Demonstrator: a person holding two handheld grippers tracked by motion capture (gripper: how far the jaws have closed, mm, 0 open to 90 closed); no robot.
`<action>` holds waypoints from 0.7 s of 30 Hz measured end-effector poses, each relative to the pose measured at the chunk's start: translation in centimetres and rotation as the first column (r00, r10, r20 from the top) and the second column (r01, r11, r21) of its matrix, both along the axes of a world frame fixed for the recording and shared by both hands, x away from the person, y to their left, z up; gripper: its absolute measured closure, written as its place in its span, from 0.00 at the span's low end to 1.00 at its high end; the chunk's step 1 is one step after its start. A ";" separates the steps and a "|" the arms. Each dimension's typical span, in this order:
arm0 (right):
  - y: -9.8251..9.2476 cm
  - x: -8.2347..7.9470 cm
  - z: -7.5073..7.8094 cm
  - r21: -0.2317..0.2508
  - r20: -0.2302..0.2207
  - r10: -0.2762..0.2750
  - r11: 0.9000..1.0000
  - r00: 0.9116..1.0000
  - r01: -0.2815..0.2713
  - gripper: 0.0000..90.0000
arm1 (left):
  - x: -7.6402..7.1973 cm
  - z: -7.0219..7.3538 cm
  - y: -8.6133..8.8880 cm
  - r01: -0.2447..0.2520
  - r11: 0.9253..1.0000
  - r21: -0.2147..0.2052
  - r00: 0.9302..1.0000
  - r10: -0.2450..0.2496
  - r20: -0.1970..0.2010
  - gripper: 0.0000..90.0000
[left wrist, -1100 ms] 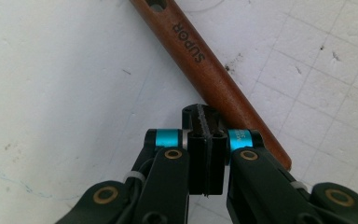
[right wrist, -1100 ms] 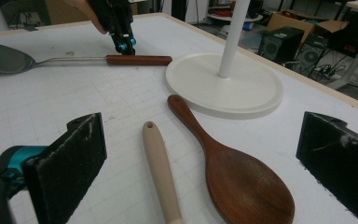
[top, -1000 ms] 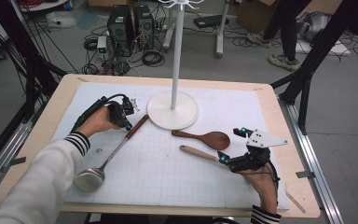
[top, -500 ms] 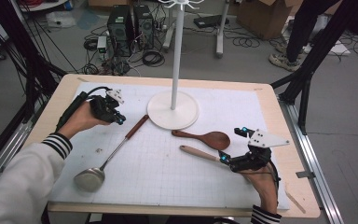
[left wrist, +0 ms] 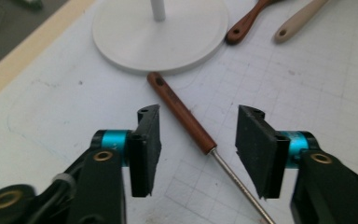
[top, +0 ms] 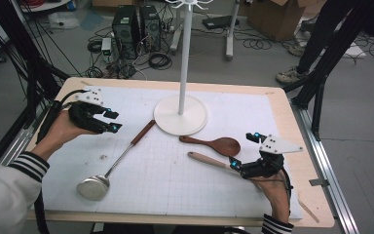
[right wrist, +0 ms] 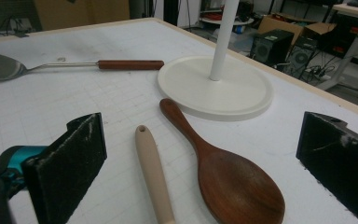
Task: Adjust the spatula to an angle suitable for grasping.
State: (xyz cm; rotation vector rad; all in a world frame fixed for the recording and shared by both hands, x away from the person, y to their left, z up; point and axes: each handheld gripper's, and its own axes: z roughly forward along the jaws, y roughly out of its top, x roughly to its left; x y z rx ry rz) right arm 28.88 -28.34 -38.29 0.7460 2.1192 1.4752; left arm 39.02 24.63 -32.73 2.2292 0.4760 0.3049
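My left gripper [top: 112,121] hangs above the mat's left side, its jaws just opened and empty — the one ladle [top: 114,161] lies free below. My right gripper [top: 246,152] gapes wide near the right edge around two spoons — dark wooden spoon [top: 214,144], pale-handled spoon [top: 208,160] — beside one stand base [top: 180,115].

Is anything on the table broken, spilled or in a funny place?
Nothing looks broken or spilled. The one odd thing: the white stand has hooks on top, yet the ladle, the dark wooden spoon and the pale-handled utensil all lie flat on the mat, pointing different ways. A small smudge marks the mat left of the ladle.
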 end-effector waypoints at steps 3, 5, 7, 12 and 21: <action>0.1 0.0 0.0 -0.003 0.005 0.000 1.000 1.000 0.000 0.01 | -1.2 0.1 0.7 -0.019 0.998 -0.064 0.998 0.023 0.052 0.35; 0.1 0.0 0.0 -0.004 0.000 -0.001 1.000 1.000 0.001 0.01 | -1.8 0.0 1.0 -0.082 0.993 -0.090 0.992 0.090 0.084 0.18; 0.1 0.0 0.0 -0.002 0.000 -0.002 1.000 1.000 0.002 0.01 | -2.3 -0.1 1.6 -0.097 0.988 -0.123 0.989 0.109 0.103 0.14; 0.1 0.0 0.0 -0.003 0.007 -0.001 1.000 1.000 0.001 0.01 | -3.6 -0.2 2.9 -0.124 0.973 -0.195 0.981 0.150 0.125 0.02; -0.1 0.0 0.1 0.004 0.016 -0.006 1.000 1.000 0.006 0.01 | -6.8 -1.2 5.5 -0.127 0.928 -0.351 0.970 0.190 0.150 0.02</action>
